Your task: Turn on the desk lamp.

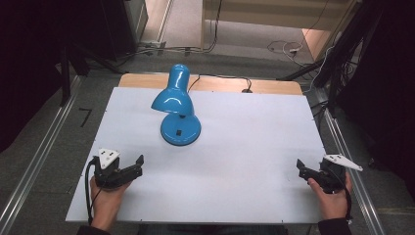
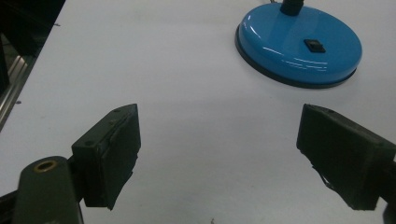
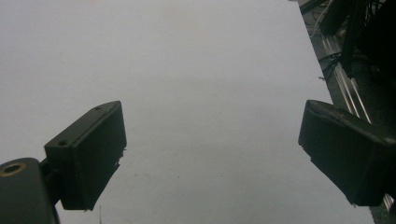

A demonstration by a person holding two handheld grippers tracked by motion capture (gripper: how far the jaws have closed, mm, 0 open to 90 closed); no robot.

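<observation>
A blue desk lamp (image 1: 175, 106) stands on the white table (image 1: 244, 147), left of centre toward the back. Its shade leans to the front left over a round base (image 2: 299, 44) that carries a small black switch (image 2: 314, 45). My left gripper (image 1: 138, 165) rests near the front left edge, open, with nothing between its jaws; the lamp base lies ahead of it and to the right. At the front right edge sits my right gripper (image 1: 299, 168), open and empty, over bare table (image 3: 201, 93).
The lamp's black cord (image 1: 225, 78) runs off the back of the table over a wooden strip (image 1: 274, 87). Metal rails (image 1: 44, 147) flank the table on both sides. Cables lie on the floor behind. Dark equipment stands at the far right (image 3: 355, 28).
</observation>
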